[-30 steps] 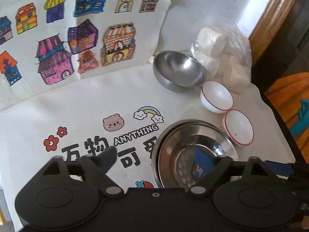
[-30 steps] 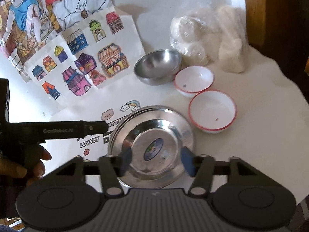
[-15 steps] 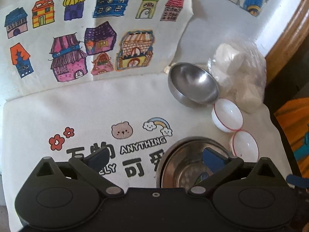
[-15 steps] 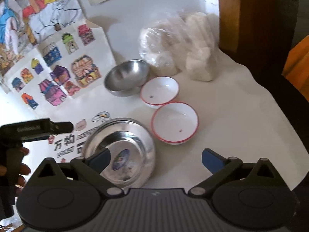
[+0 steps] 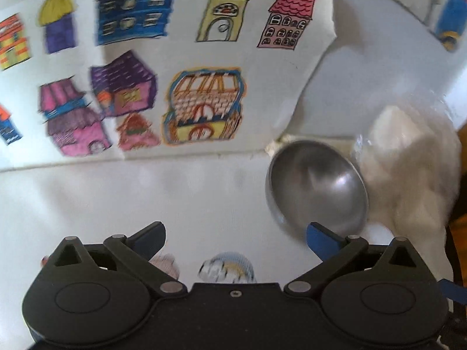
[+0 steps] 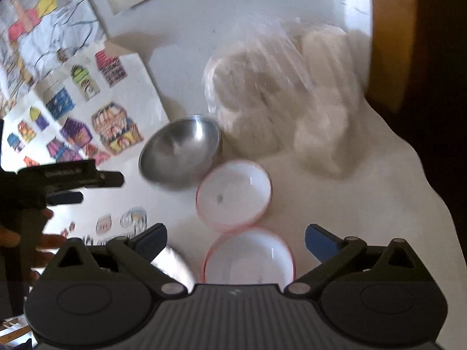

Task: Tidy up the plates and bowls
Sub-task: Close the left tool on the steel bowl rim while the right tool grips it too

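Steel bowl (image 5: pixel 316 185) ahead of left gripper (image 5: pixel 235 240), right gripper (image 6: pixel 235 240) above white bowls (image 6: pixel 248 259), both angled downward, jaws wide, empty.

Both black claws (image 5: pixel 235 240) (image 6: pixel 235 240) carry blue pads (image 5: pixel 321 240) and silver rivets (image 5: pixel 172 286).

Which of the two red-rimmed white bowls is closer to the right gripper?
The lower white bowl, sitting between the open right gripper fingers; the other bowl lies beyond, beside the steel bowl.

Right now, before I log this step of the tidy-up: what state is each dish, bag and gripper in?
Steel bowl: upright, empty.
Far red-rimmed bowl: upright, nearly empty, one dark speck.
Near red-rimmed bowl: upright, unstacked.
Plastic bag: lying beside the steel bowl.
Left gripper: open, empty.
Right gripper: open, empty.
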`<state>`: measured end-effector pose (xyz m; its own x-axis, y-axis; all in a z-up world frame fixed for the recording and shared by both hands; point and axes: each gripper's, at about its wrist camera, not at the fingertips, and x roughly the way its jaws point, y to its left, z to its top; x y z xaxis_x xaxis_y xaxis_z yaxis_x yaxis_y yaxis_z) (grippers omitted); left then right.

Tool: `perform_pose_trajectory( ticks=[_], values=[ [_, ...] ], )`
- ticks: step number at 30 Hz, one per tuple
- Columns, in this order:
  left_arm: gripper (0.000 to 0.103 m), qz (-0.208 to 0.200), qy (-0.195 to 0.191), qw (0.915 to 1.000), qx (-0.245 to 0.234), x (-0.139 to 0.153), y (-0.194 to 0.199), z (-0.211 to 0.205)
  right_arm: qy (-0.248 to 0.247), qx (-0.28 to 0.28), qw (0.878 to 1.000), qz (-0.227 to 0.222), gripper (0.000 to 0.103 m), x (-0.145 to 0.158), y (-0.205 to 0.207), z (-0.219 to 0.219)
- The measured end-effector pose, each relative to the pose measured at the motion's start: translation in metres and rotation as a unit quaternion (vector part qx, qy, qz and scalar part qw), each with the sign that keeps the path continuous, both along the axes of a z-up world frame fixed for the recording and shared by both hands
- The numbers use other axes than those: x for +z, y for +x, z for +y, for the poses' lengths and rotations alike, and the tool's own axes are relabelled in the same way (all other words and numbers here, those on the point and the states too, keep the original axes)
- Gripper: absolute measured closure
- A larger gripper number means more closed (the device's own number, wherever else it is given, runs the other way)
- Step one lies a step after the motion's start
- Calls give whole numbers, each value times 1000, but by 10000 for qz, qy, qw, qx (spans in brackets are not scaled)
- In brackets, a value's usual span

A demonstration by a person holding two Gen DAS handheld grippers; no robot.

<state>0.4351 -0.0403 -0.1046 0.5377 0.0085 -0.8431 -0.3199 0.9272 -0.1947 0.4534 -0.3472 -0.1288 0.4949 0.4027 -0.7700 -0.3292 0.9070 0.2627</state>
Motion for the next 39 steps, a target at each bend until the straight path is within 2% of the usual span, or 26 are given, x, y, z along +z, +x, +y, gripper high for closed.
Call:
perform_pose_trajectory(
  ticks=[4, 8, 13, 16, 18, 21, 23, 24, 27, 29, 32, 39],
  values=[
    [1, 111, 170, 9998, 76, -9, 30, -6, 228, 166, 9996, 59, 0, -10, 45, 7],
    [1, 299, 393, 9987, 88, -17, 48, -12, 419, 320, 9985, 176, 2, -21, 71, 19],
    [1, 588, 583, 9965, -72, -27, 59, -18, 441, 374, 9979, 288, 19, -33, 86, 35],
    [1, 724, 602, 9956, 40, -31, 63, -18, 462, 398, 9977, 299, 24, -37, 93, 43],
    [2, 726, 606, 9955, 108, -32, 65, -18, 446, 402, 9977, 329, 33, -40, 97, 46],
    [10, 723, 568, 9957, 129, -33, 69, -19, 387, 429, 9977, 347, 42, -44, 102, 52],
    [22, 725, 474, 9962, 132, -35, 74, -20, 398, 443, 9975, 384, 47, -46, 104, 53],
    [26, 728, 399, 9964, 152, -36, 75, -19, 400, 458, 9973, 408, 52, -47, 105, 55],
    [47, 704, 71, 9974, 126, -38, 78, -19, 383, 532, 9968, 461, 67, -49, 108, 58],
    [67, 659, -206, 9976, 63, -41, 80, -21, 371, 556, 9965, 492, 72, -51, 109, 59],
    [84, 588, -518, 9969, 105, -43, 78, -20, 334, 579, 9965, 499, 81, -52, 110, 63],
    [87, 378, -496, 9979, 199, -25, 60, -17, 387, 627, 9964, 429, 85, -43, 103, 63]
  ],
)
